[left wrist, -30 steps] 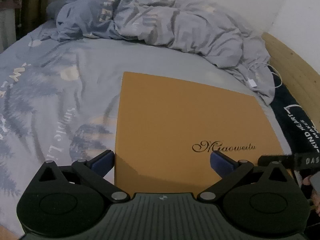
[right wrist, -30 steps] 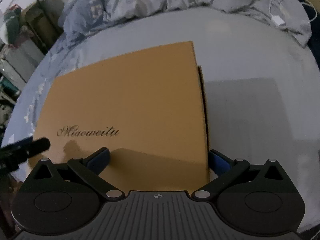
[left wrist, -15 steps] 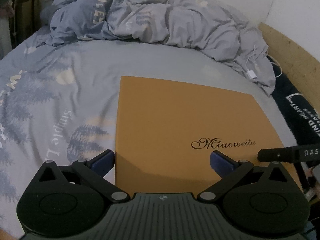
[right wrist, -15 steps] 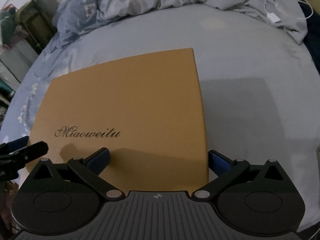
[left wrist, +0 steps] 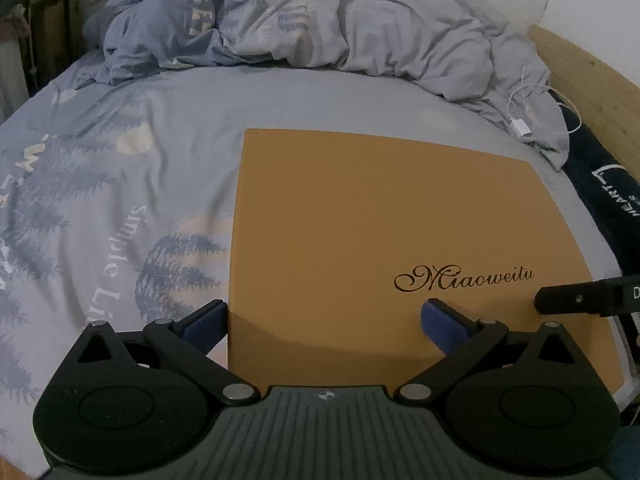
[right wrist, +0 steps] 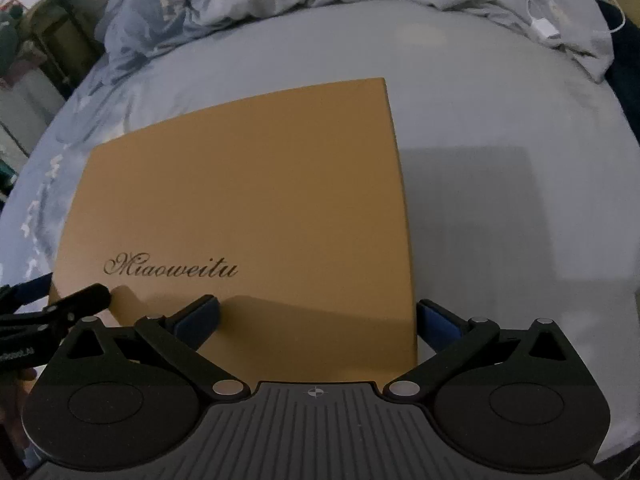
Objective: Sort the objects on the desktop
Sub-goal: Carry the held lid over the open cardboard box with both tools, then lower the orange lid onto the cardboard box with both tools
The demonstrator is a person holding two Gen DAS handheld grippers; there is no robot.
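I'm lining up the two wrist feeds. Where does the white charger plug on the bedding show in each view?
Left wrist view: the white charger plug lies at the right, on the crumpled duvet's edge, beyond the orange box's far right corner.
Right wrist view: the plug sits at the upper right, on the same duvet fold.
Shared landmark: the "Miaoweitu" lettering on the box lid.

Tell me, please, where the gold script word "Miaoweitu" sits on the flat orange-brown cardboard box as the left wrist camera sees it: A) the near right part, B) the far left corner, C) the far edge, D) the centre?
A: in the left wrist view the script lies on the near right part of the flat orange-brown cardboard box, just beyond the left gripper, whose jaws are open.
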